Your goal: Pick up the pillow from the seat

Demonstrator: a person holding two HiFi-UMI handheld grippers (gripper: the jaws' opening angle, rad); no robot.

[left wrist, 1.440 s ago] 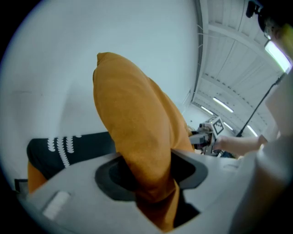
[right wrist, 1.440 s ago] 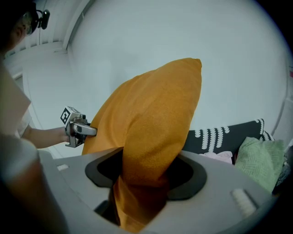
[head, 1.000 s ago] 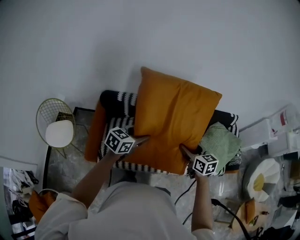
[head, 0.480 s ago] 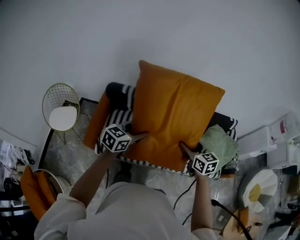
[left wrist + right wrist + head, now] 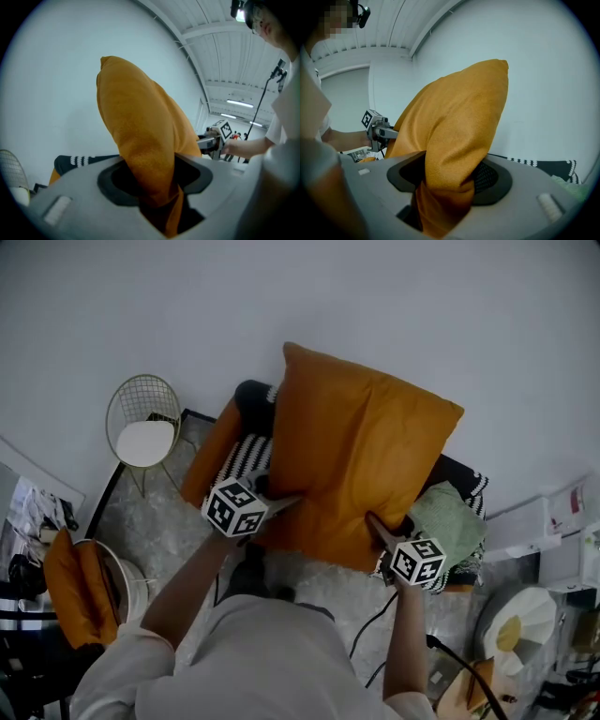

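A large orange pillow [image 5: 361, 460] hangs lifted above the black-and-white striped seat [image 5: 239, 457], held by its two near corners. My left gripper [image 5: 289, 504] is shut on the pillow's lower left corner, and the orange fabric [image 5: 140, 140] fills its jaws in the left gripper view. My right gripper [image 5: 373, 521] is shut on the lower right corner, where the pillow [image 5: 459, 126] bulges up out of the jaws. Each gripper shows in the other's view, beyond the pillow.
An orange cushion [image 5: 208, 454] leans at the seat's left end and a green cloth [image 5: 448, 521] lies at its right end. A gold wire chair with a white seat pad [image 5: 142, 427] stands to the left. Clutter and a cable lie on the floor at the right.
Both grippers have raised the pillow further off the seat and toward the person. More of the striped seat and the orange side cushion shows on the left.
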